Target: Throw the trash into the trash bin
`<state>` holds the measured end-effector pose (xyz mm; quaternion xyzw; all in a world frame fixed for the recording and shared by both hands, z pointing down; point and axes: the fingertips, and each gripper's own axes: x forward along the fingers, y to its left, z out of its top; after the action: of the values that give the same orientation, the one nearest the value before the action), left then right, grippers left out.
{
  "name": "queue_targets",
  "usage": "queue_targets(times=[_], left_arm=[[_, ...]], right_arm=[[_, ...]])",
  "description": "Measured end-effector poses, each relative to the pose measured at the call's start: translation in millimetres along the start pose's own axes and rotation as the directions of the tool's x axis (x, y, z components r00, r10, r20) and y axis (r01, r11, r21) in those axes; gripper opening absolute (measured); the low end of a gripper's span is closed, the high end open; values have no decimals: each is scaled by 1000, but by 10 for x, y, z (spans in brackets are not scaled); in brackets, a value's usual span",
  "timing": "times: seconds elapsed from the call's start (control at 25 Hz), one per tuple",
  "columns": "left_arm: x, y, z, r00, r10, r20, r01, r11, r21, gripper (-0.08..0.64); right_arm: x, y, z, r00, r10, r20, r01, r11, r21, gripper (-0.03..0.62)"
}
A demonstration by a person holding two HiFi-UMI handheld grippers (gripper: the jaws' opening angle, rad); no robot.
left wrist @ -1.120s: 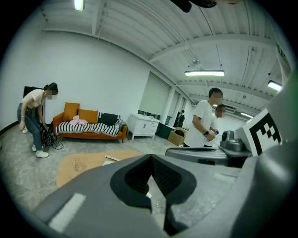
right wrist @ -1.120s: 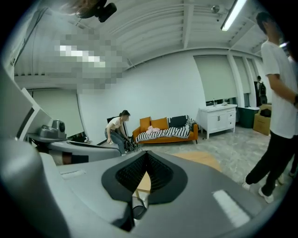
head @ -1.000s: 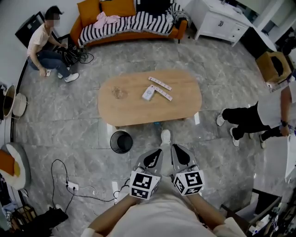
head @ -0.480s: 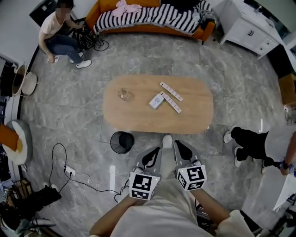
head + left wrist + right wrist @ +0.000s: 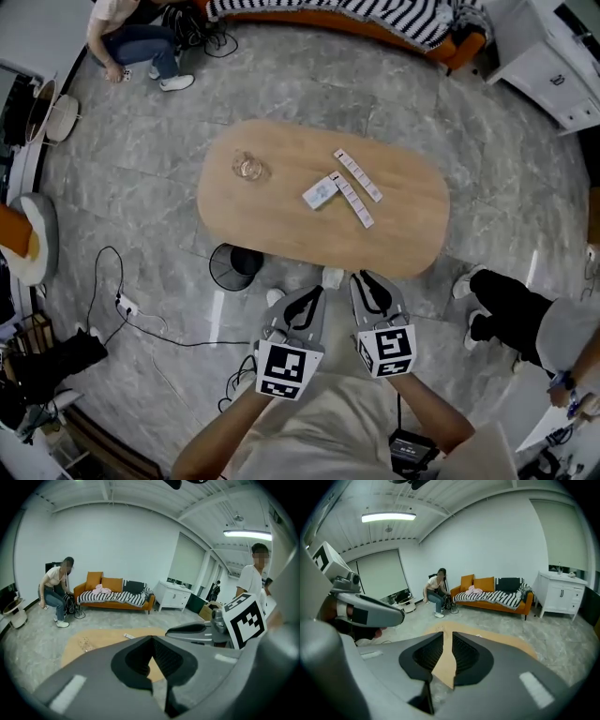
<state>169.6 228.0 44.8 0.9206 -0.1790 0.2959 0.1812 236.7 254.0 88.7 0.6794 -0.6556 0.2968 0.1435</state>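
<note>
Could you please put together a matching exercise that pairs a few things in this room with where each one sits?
Things:
1. black mesh trash bin
2. crumpled clear plastic wrapper
3. small flat white box
4. orange sofa

Places:
A. middle of the oval wooden table, beside two long white strips
B. far side of the room
C. floor, by the table's near edge
D. table's left end

Pairs: 1-C, 2-D, 3-A, 4-B

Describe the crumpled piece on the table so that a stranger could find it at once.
Find the oval wooden table on the grey floor. Toward its left end in the head view, apart from the white pack and two long strips, lies the crumpled piece. It alone looks clear and shapeless.
</note>
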Motion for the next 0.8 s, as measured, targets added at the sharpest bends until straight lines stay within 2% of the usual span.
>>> queue_targets(times=[0.2,0.44,0.8], left_arm=[[296,137,-234,999,0,-41,-2,999,-47,0],[649,234,-509,996,-1,-84,-6,997,-82,0],[1218,347,-826,992,-22,-121,12,996,-84,0]], right_arm=[[309,-172,-209,998,-6,-59,4,1000,-30,100],[603,-429,-502,995,-29,-97,27,999,-23,118],[1124,-786,-923,988,-49,-148,47,999,-21,149]])
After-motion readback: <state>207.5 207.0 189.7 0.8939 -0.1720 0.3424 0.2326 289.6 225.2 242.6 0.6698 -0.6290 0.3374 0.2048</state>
